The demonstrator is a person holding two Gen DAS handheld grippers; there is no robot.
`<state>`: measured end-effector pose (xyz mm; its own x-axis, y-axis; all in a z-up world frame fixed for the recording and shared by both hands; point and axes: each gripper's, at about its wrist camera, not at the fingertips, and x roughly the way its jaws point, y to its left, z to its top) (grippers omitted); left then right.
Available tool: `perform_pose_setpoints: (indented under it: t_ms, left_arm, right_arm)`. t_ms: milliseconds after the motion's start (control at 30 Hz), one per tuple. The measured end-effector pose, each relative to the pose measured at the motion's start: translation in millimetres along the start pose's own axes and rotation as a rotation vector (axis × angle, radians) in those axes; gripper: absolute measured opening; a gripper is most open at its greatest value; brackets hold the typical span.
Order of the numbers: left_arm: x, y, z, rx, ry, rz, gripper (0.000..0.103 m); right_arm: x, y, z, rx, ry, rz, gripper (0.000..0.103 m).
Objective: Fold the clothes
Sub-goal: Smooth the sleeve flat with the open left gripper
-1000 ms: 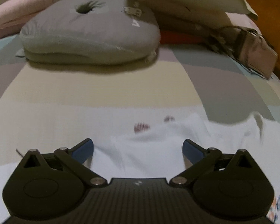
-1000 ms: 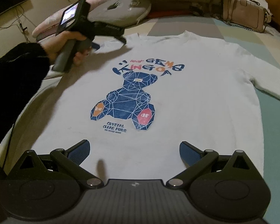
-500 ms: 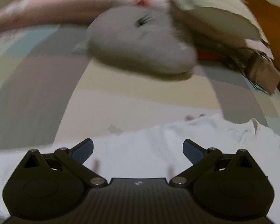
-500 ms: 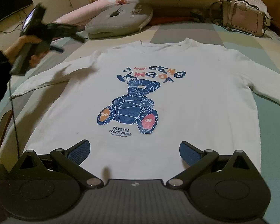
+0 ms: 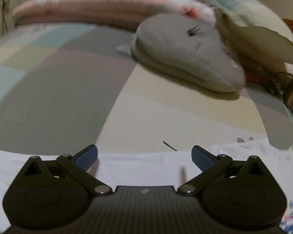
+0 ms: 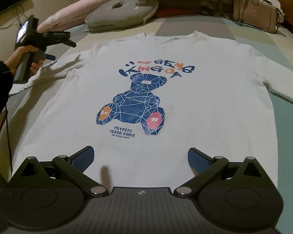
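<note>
A white long-sleeved sweatshirt with a blue bear print lies flat, front up, on the bed. Its left sleeve runs under my left gripper, which is open and hovers just above the cloth. In the right wrist view a hand holds that left gripper over the left sleeve. My right gripper is open above the sweatshirt's bottom hem, with nothing between its fingers. The right sleeve stretches out to the right.
A grey cushion and pink bedding lie at the head of the bed, a beige handbag at the back right. The patchwork bedcover spreads left of the sweatshirt. A dark screen hangs on the left wall.
The left gripper has swung from the sweatshirt's left shoulder outward along the left sleeve, staying open. The right gripper has barely moved.
</note>
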<state>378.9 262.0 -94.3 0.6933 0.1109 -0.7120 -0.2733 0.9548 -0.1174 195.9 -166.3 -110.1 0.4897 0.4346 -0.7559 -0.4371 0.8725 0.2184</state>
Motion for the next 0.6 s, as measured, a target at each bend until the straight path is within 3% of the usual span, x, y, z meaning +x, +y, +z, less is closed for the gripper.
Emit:
perform_pose_setpoints:
  t_ms: [133,200,367,500,600]
  left_arm:
    - [-22,-10,-32,0.154,-0.061,0.092,0.102]
    - [-26,-9,-45,0.196,-0.075,0.096,0.102]
    - [-21,9,-71,0.145,-0.022,0.075,0.102]
    - [-31,13,-70,0.164,0.024,0.092,0.102]
    - [-39,8,-64,0.208,-0.004,0.111,0.102]
  right_arm:
    - [-5,2,0,-0.004,-0.017,0.013,0.103]
    - [-6,3,0,-0.006,-0.020,0.012,0.103]
    - [-3,2,1,0.000,-0.009,0.007,0.103]
    - [-3,2,1,0.000,-0.011,0.008,0.103]
    - [-3,4,0,-0.005,-0.011,0.013,0.103]
